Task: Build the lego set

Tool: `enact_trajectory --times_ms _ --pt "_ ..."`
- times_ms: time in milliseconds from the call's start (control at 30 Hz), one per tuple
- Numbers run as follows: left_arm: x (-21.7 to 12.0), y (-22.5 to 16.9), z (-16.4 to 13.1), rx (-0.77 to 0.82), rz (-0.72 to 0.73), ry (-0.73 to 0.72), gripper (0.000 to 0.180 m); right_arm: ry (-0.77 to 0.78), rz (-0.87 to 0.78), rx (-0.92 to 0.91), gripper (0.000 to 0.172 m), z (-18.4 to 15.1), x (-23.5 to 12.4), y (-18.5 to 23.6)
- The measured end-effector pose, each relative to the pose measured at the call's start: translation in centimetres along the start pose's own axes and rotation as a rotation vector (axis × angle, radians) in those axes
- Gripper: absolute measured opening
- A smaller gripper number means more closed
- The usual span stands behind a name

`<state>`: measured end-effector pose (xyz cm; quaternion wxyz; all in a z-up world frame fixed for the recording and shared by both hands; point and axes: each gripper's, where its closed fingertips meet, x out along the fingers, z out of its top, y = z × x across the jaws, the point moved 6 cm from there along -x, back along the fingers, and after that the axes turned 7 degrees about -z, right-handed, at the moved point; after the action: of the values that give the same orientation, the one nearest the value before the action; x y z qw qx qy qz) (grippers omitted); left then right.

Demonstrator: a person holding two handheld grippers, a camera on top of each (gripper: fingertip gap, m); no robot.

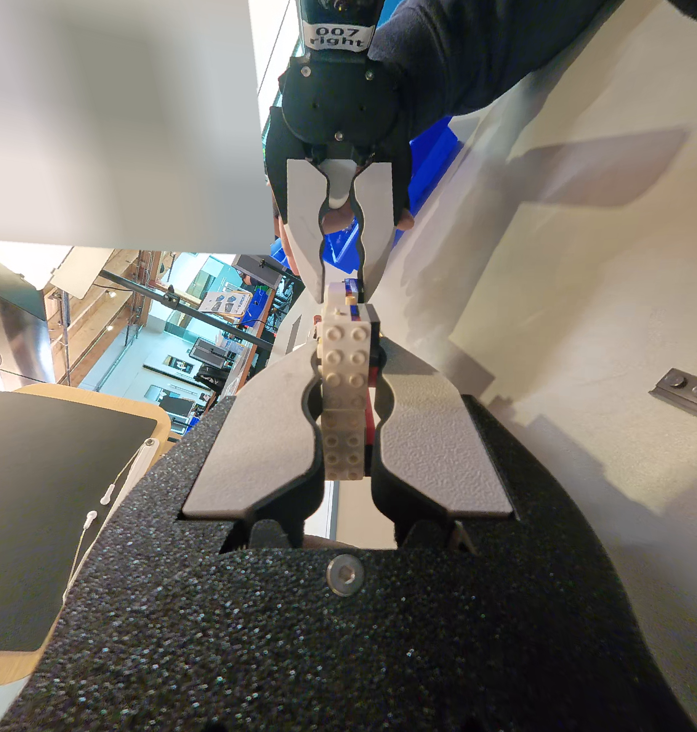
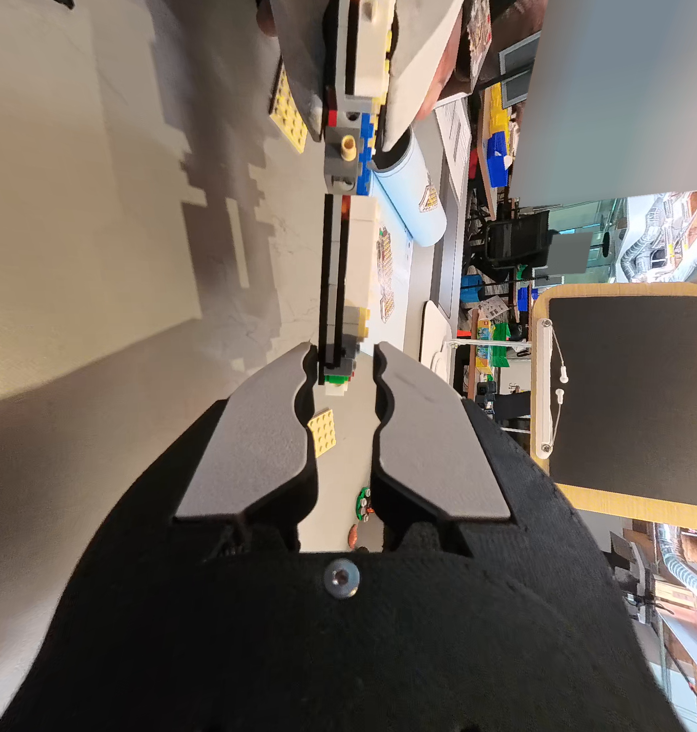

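Note:
My left gripper is shut on a long brick assembly of white studded bricks with black and red layers, and holds it above the pale table. My right gripper faces it, its fingers on either side of the assembly's far end. In the right wrist view the assembly lies against one finger of my right gripper. A gap shows between it and the other finger, so that gripper is open. The left gripper shows at the top of that view.
A yellow plate and a small green round piece lie on the table below my right gripper. Another yellow plate, a pale blue cup and a printed sheet lie farther off. A dark grey piece lies at the right.

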<state>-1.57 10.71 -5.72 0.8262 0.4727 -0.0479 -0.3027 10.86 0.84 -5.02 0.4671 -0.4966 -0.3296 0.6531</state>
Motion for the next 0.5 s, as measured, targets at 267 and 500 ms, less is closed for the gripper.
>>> enact_trajectory --times_ms 267,500 --pt "0.27 0.19 -0.06 -0.018 0.006 -0.007 0.022 -0.008 -0.001 0.032 0.028 -0.39 -0.08 -0.09" --pt "0.13 0.61 -0.17 -0.051 0.032 -0.019 0.022 -0.034 -0.028 0.095 0.031 -1.01 -0.26 -0.49"
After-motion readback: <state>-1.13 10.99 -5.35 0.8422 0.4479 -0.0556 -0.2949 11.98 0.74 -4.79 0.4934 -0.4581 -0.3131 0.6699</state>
